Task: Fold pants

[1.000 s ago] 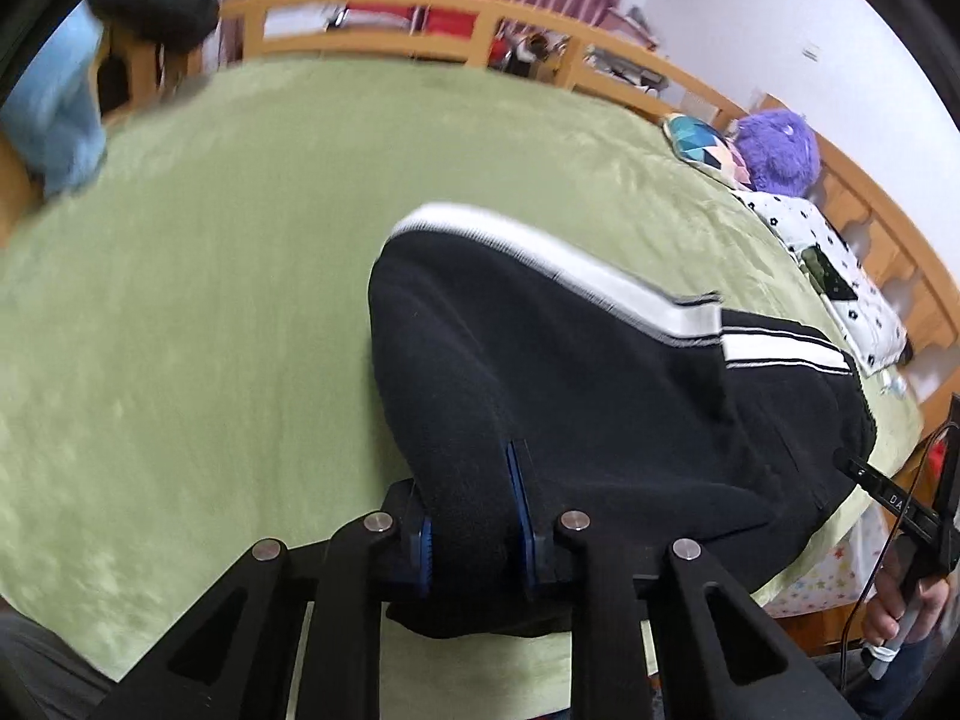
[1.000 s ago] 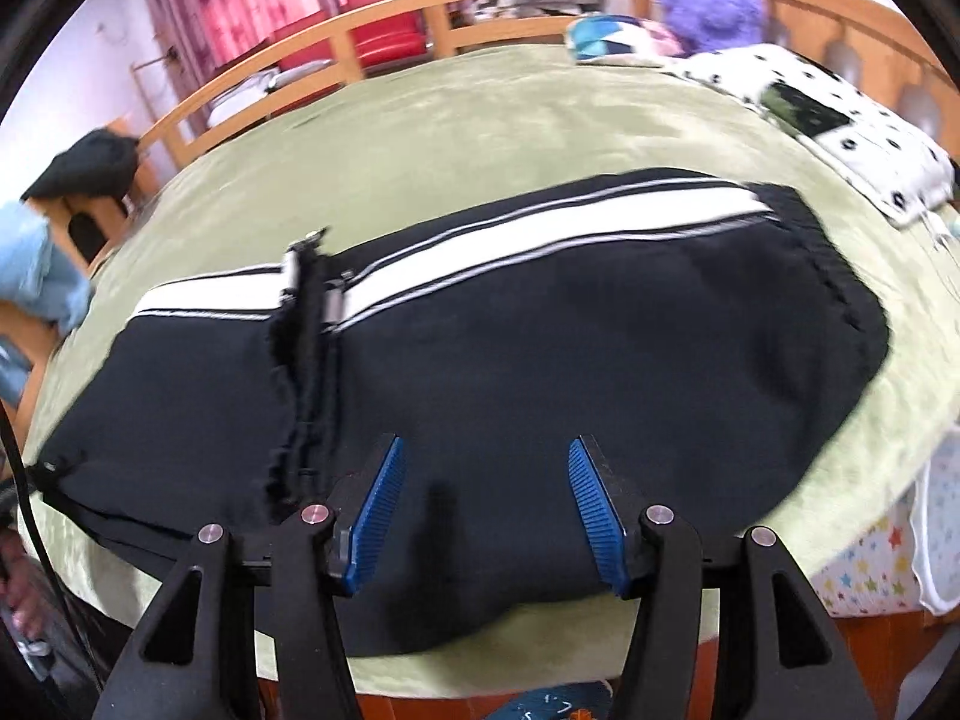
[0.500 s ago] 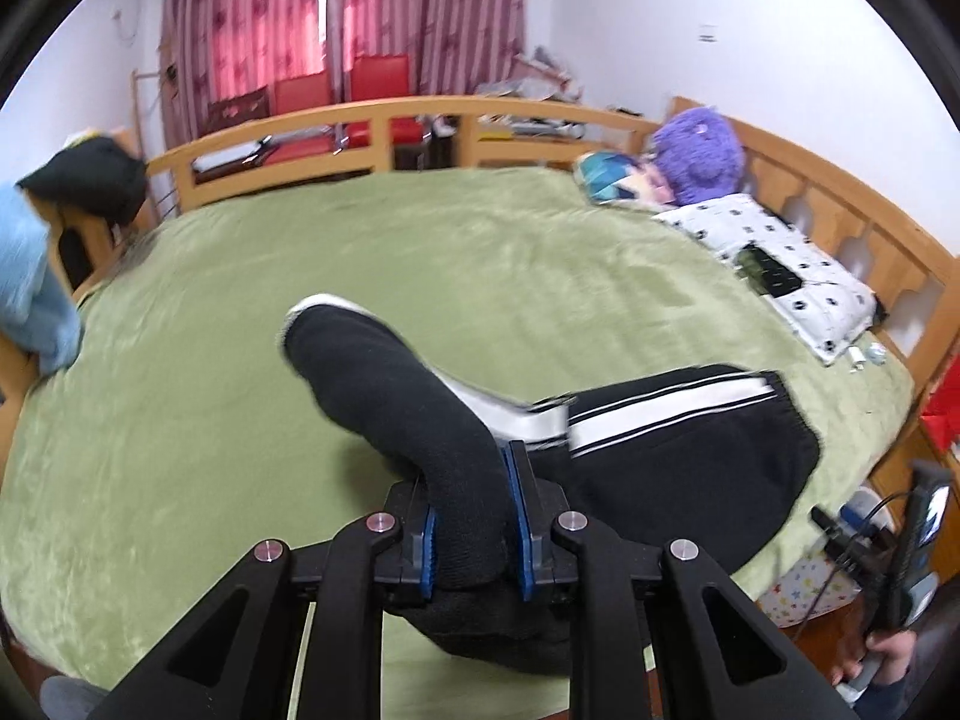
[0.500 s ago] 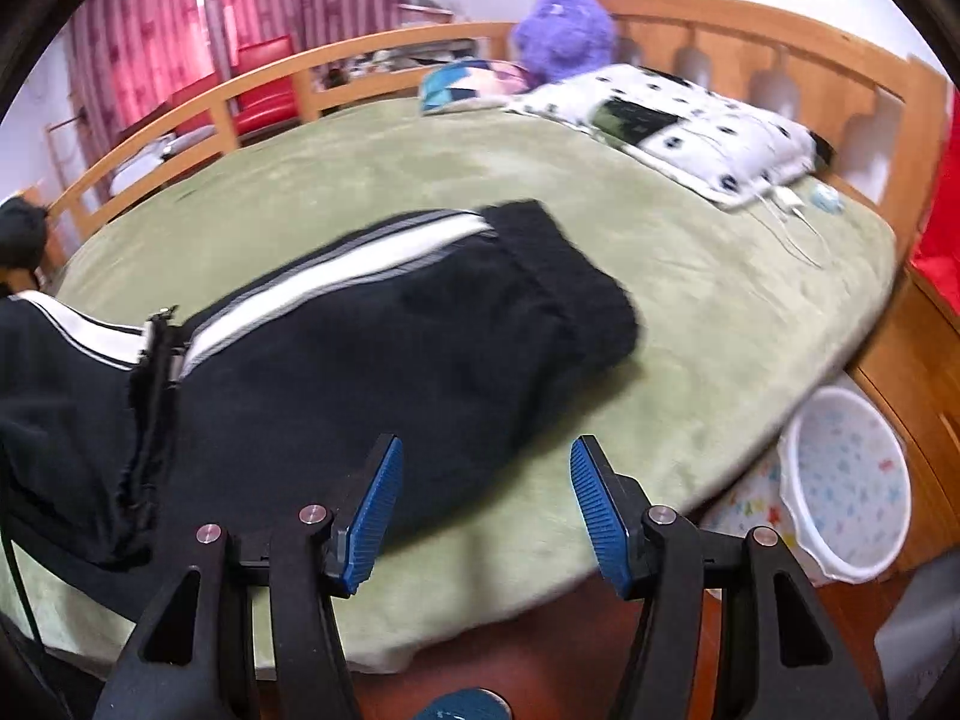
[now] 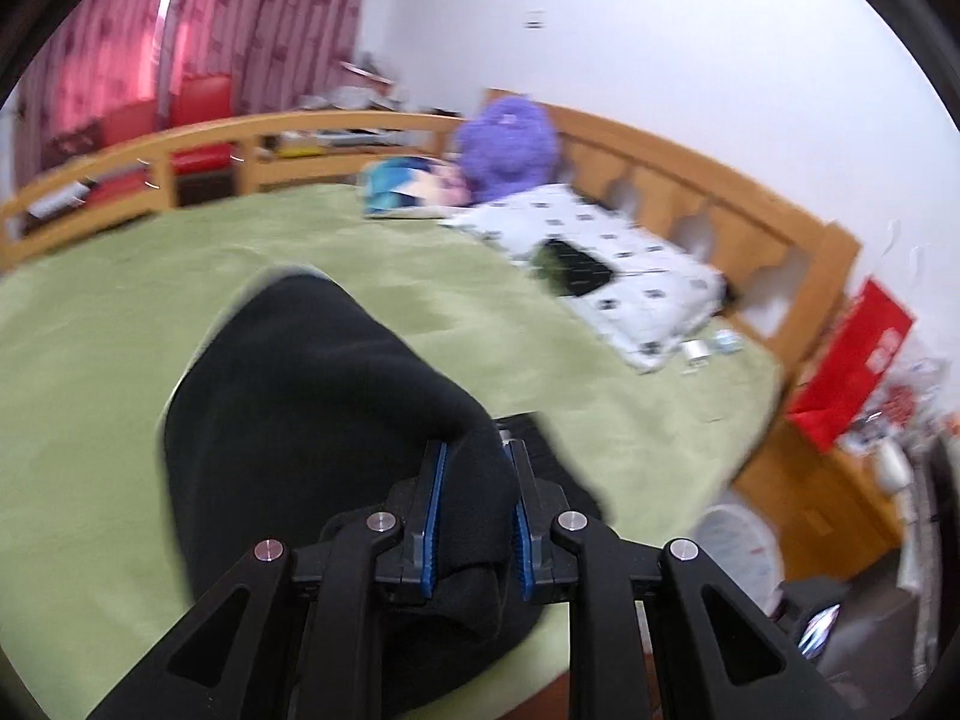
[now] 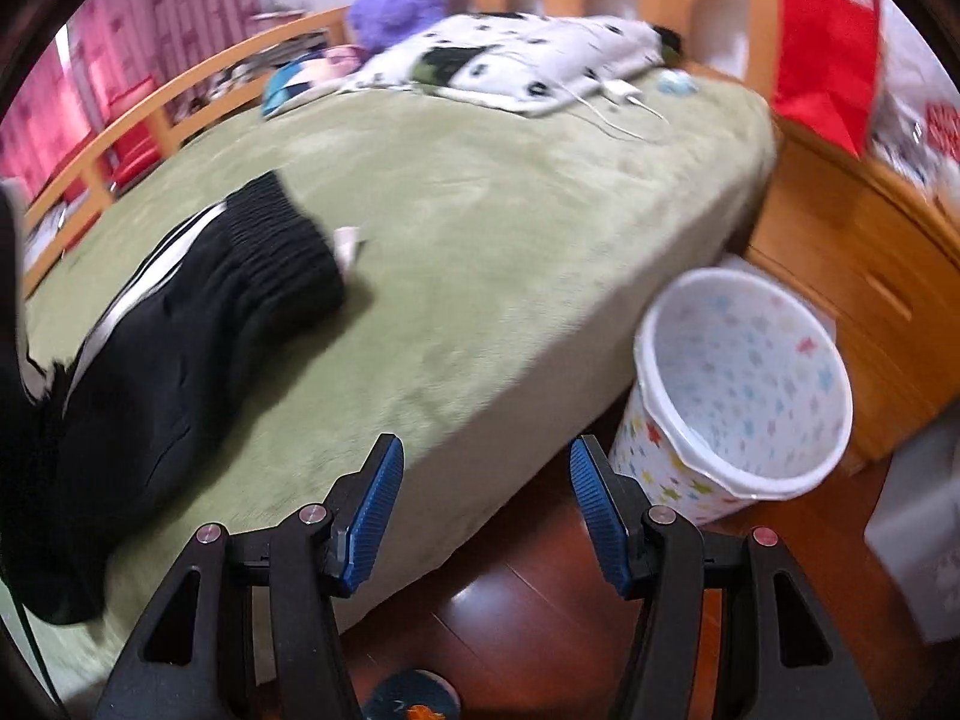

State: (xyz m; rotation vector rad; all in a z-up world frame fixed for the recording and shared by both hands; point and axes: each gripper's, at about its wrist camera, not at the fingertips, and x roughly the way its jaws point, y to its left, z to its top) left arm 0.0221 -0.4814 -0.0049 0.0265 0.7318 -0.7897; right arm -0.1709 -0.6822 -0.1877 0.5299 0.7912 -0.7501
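Between the left tongs sits a pinched fold of black pants; only the right view shows the wide, empty right tongs near a starry bin.

Pants: matt black knit cloth, ribbed cuff, 2 white stripes; blanket: green, short plush pile; bed frame: smooth light wood; bin: glossy white plastic, star print; floor: glossy red-brown wood; gripper pads: ridged blue.
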